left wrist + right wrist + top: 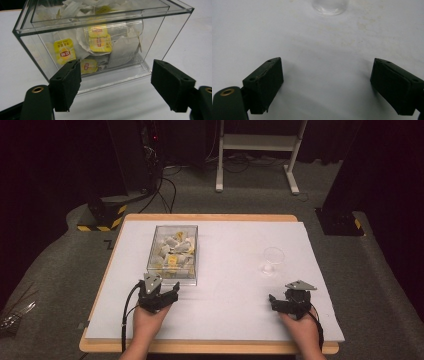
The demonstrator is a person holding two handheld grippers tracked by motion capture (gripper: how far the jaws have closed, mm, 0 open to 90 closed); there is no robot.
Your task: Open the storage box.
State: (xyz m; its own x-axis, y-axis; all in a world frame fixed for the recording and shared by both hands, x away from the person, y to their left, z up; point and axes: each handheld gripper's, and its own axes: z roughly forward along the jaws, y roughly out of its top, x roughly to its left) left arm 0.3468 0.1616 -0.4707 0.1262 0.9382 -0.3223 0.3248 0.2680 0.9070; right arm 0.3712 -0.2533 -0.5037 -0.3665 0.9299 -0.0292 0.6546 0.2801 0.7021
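White tabletop (pixel 225 320) lies under both sets of fingers. Far ahead of the left gripper (pixel 159 289) fingers: hazard-striped base (pixel 102 217), black cables (pixel 165 195). Far ahead of the right gripper (pixel 286 299) fingers: white desk frame (pixel 260 142).

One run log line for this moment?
left gripper: open, facing tea bag box | right gripper: open, near glass | nothing held

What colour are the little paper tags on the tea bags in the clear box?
The small paper tags are yellow with a red logo, clearest in the left gripper view.
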